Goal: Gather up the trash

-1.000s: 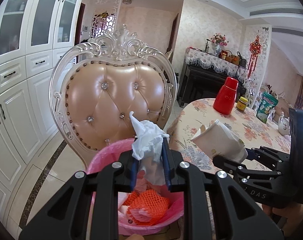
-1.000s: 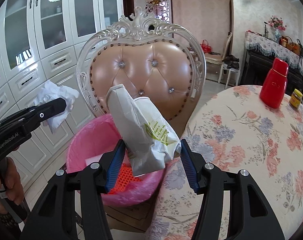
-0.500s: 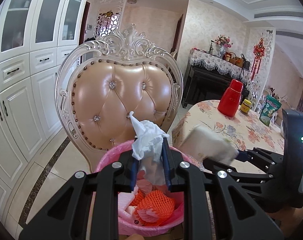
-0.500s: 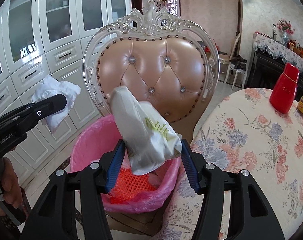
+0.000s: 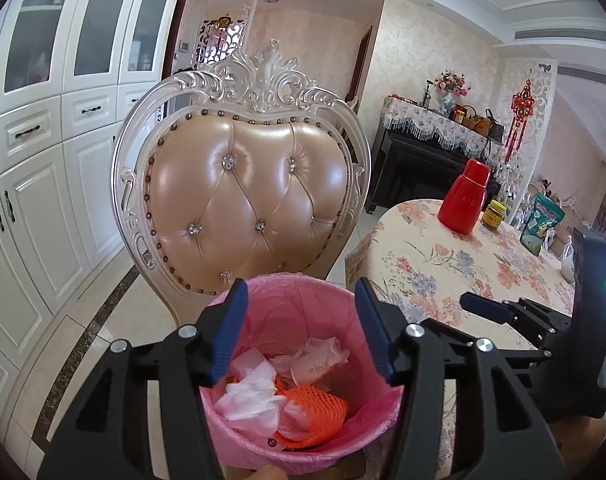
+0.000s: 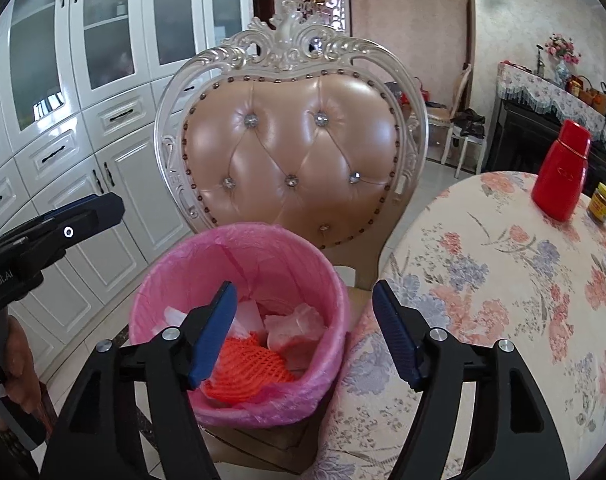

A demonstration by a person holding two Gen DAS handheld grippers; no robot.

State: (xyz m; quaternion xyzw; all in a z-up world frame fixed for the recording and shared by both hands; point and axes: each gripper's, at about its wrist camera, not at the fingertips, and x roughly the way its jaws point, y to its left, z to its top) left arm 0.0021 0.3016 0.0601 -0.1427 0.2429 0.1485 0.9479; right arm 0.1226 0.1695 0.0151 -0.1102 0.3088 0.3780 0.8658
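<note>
tissue (image 5: 250, 399) and wrapper (image 5: 318, 361) dropped into bin (image 5: 299, 296); claws just opened.

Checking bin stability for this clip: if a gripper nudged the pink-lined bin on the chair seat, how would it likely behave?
The bin would probably slide or tip easily: it holds only crumpled tissue, a wrapper and orange foam netting, so it looks light. It stands at the seat's front edge, so a push outward could drop it. The thin pink liner looks floppy and likely shifts before the bin does.
</note>
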